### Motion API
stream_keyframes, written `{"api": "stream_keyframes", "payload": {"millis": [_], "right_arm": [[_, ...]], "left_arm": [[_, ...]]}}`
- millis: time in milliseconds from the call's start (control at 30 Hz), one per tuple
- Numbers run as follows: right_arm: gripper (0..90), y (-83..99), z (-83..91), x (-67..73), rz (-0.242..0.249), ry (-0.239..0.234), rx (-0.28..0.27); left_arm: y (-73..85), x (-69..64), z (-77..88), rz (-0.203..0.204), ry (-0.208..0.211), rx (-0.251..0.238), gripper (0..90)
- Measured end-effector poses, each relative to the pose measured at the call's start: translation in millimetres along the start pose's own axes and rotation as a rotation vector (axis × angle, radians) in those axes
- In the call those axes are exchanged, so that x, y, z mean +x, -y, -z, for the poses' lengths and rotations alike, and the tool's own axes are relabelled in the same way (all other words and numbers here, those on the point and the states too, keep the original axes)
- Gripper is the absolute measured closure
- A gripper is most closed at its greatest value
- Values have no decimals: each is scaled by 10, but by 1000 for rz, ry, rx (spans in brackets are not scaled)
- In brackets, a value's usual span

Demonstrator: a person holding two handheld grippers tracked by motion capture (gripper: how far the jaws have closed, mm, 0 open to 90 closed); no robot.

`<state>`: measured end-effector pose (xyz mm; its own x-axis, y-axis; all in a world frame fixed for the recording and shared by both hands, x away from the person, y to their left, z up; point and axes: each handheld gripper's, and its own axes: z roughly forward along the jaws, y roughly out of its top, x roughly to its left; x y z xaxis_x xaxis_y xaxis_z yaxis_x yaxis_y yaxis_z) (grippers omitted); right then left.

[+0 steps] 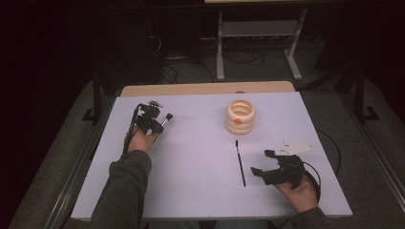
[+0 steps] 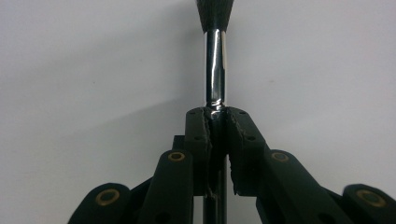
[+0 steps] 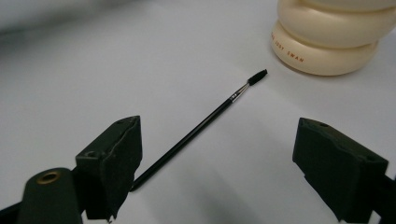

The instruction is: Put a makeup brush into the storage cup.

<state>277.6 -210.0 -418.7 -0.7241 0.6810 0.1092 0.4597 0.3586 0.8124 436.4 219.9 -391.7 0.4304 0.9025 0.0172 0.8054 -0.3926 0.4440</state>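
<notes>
- Two grippers are at work on one white table point(image 1: 191, 191), and two brushes are in play — one held, one lying loose.
- Left gripper point(image 1: 160, 125): it sits over the left part of the table, and its jaws are clamped on a thick brush point(image 2: 215, 70). In the left gripper view the pads press on the brush right where its shiny metal ferrule begins; the ferrule rises straight out from between them, and the dark bristle tuft starts at the top edge of that view. In the high view the tuft end sticks out past the jaws toward the right.
- One thin black brush point(image 1: 239, 163) lies flat on the table right of centre, its length running away from the person, its small dark tip point(image 3: 257, 77) toward the holder.
- One cream holder point(image 1: 240, 116), made of three stacked rings with an orange mark on its front, stands upright beyond the thin brush, close to the tip yet apart from it.
- Right gripper point(image 1: 263, 161): it rests just right of the thin brush with its jaws spread wide — nothing between the pads, which touch nothing.
</notes>
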Motion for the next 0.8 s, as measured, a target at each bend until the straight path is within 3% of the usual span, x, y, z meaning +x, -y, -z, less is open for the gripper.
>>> {"api": "stream_keyframes", "payload": {"millis": [100, 367, 667, 800], "right_arm": [[149, -24, -9, 21, -3, -3, 0], [148, -126, -52, 78, 6, -49, 18], [138, -375, -26, 105, 7, -109, 12], [137, -513, -20, 136, 21, -137, 2]], "left_arm": [[42, -12, 135, -42, 36, -50, 793], [222, -114, 434, -98, 163, -180, 793], [415, -263, 679, -204, 242, -258, 793], [519, -326, 720, -205, 280, -286, 792]]}}
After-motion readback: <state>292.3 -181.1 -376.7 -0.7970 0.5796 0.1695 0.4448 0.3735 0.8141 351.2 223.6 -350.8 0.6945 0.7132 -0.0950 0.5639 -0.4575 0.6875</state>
